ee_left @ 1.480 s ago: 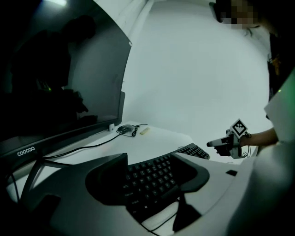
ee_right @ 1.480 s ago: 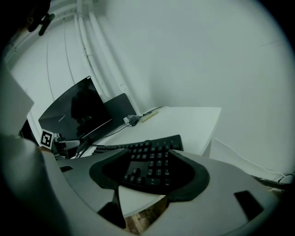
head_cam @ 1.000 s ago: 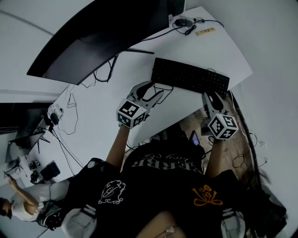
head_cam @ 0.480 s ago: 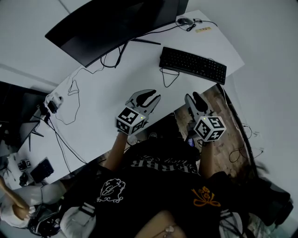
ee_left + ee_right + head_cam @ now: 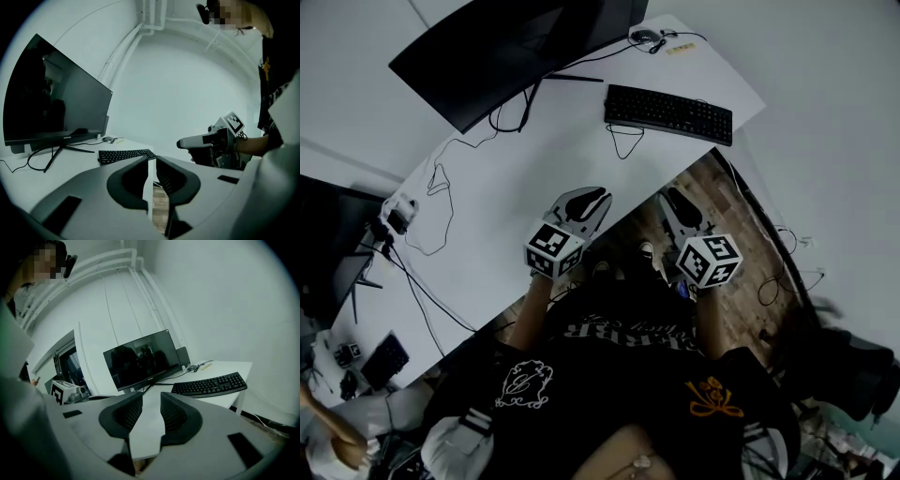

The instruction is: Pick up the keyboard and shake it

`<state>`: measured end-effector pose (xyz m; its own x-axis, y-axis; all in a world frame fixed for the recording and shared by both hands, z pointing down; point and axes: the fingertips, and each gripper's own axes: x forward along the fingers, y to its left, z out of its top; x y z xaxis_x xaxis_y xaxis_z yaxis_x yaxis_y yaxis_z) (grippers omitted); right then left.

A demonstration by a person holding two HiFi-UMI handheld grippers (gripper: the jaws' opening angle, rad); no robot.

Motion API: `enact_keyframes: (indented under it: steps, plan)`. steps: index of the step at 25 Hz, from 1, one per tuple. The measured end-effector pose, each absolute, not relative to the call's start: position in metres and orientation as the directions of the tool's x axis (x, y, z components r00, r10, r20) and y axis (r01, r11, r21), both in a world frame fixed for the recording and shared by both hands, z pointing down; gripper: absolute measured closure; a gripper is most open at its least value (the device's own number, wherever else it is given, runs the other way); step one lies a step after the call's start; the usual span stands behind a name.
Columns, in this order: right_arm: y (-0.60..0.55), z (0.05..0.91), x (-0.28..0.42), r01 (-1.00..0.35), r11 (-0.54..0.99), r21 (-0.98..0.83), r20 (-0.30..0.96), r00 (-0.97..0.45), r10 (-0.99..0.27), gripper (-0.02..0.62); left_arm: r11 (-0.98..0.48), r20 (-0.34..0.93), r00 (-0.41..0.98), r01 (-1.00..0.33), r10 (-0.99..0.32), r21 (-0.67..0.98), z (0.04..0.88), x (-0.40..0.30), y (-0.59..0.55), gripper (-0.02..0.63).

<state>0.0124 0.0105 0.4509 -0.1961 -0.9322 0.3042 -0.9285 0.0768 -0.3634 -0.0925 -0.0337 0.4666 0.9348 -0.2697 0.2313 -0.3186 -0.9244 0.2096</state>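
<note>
Lying flat near the right end of the worktop [image 5: 516,187], the keyboard [image 5: 668,113] has its cable [image 5: 624,142] looped toward the near edge, a mouse [image 5: 643,36] at the far right corner and a dark monitor [image 5: 506,47] along the far edge. We hold both tools well apart from it. Our left hand-held gripper [image 5: 587,199] is above the near edge, its jaws just closed to a thin slit with nothing between. Our right hand-held gripper [image 5: 675,202] is beyond that edge, over the wooden floor [image 5: 741,234]; its jaws have been closing but stand apart, empty.
</note>
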Motion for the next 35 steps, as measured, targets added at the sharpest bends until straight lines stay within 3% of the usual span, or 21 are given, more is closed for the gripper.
enact_keyframes:
  steps: [7, 12, 25, 35]
  plan:
    - [0.026, 0.447, 0.014, -0.931, 0.072, -0.358, 0.313, -0.192, -0.93, 0.489, -0.933, 0.242, 0.939, -0.294, -0.243, 0.205, 0.464, -0.08, -0.015, 0.543]
    - [0.043, 0.441, 0.03, -0.925, 0.041, -0.378, 0.285, -0.158, -0.945, 0.595, -0.937, 0.236, 0.942, -0.287, -0.238, 0.198, 0.454, -0.064, 0.005, 0.543]
    - [0.129, 0.42, 0.07, -0.963, 0.061, -0.263, 0.248, -0.128, -0.96, 0.592, -0.956, 0.202, 0.956, -0.248, -0.214, 0.158, 0.416, -0.007, 0.106, 0.543]
    - [0.192, 0.404, 0.067, -0.931, 0.144, -0.336, 0.148, -0.204, -0.968, 0.584, -0.946, 0.198, 0.945, -0.289, -0.259, 0.143, 0.417, -0.006, 0.176, 0.543]
